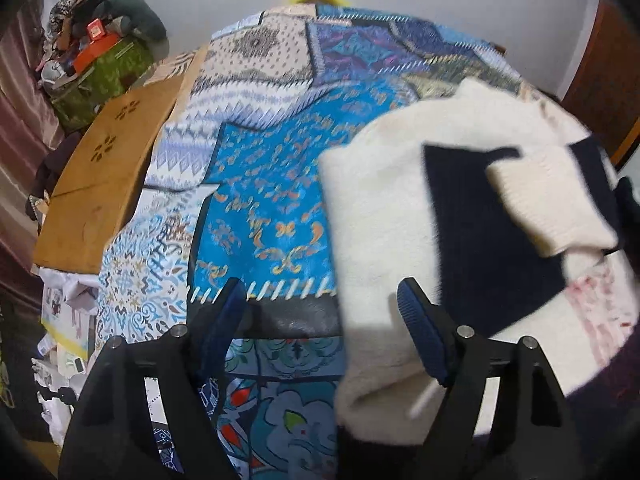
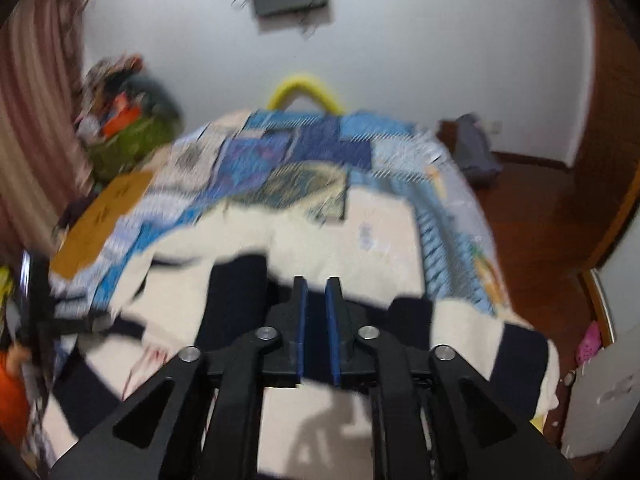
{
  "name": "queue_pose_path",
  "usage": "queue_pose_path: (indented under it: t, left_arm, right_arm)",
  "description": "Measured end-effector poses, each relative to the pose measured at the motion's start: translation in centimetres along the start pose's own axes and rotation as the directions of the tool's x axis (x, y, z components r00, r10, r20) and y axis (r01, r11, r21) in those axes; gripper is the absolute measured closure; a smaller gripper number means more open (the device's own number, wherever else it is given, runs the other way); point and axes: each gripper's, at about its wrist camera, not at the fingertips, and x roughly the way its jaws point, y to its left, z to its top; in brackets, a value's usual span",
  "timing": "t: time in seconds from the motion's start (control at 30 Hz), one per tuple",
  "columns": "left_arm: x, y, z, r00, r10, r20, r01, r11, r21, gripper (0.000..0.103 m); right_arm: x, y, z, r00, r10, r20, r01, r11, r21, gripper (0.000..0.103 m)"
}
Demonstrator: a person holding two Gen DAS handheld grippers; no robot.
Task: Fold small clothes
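A cream sweater with navy blocks lies spread on a patchwork quilt covering a bed. One cream sleeve cuff is folded over a navy panel. My left gripper hovers open above the sweater's left edge, its right finger over the cream knit and its left finger over the quilt, and it holds nothing. In the blurred right wrist view the sweater fills the near bed. My right gripper hangs above its navy band, pads a narrow gap apart with nothing clearly between them.
A wooden board lies on the bed's left side, with a heap of bags and clothes behind it. A yellow loop stands at the far end. Wooden floor runs along the bed's right side.
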Motion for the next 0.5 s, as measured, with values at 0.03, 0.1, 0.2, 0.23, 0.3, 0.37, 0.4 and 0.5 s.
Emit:
queue_pose_path:
  t: [0.03, 0.1, 0.2, 0.23, 0.3, 0.37, 0.4, 0.5]
  left_arm:
    - [-0.5, -0.2, 0.1, 1.0, -0.01, 0.01, 0.01, 1.0, -0.001, 0.024]
    - [-1.7, -1.0, 0.4, 0.999, -0.038, 0.029, 0.038, 0.999, -0.002, 0.024]
    - [-2.3, -2.7, 0.5, 0.996, -0.084, 0.023, 0.084, 0.996, 0.026, 0.024]
    - [-2.2, -3.1, 0.5, 0.996, -0.092, 0.018, 0.091, 0.995, 0.038, 0.024]
    - [-1.7, -4.2, 0.4, 0.995, -0.096, -0.003, 0.096, 0.993, 0.072, 0.024]
    - [-0.2, -5.1, 0.1, 0.995, -0.085, -0.059, 0.091, 0.989, 0.117, 0.024]
    - [0.6, -5.1, 0.0, 0.994, -0.085, -0.073, 0.093, 0.989, 0.115, 0.023]
    - [1.4, -4.0, -0.1, 0.985, -0.145, -0.089, 0.148, 0.988, 0.038, 0.021]
  right_arm:
    - [0.2, 0.4, -0.4, 1.0, 0.017, -0.023, -0.017, 0.999, -0.027, 0.077]
    - [0.5, 1.9, -1.1, 0.998, 0.044, -0.049, -0.049, 0.994, -0.1, 0.066]
    - [1.2, 4.8, -1.7, 0.993, 0.087, -0.074, -0.1, 0.975, -0.201, 0.055]
    - [1.6, 5.8, -1.7, 0.991, 0.103, -0.083, -0.119, 0.966, -0.228, 0.054]
    - [2.7, 7.7, -1.6, 0.986, 0.131, -0.103, -0.155, 0.952, -0.266, 0.054]
    - [4.0, 9.5, -1.7, 0.978, 0.16, -0.137, -0.195, 0.934, -0.299, 0.054]
    - [4.9, 10.6, -1.7, 0.971, 0.176, -0.161, -0.22, 0.921, -0.32, 0.054]
    - [7.5, 12.9, -1.9, 0.961, 0.177, -0.214, -0.247, 0.899, -0.363, 0.054]
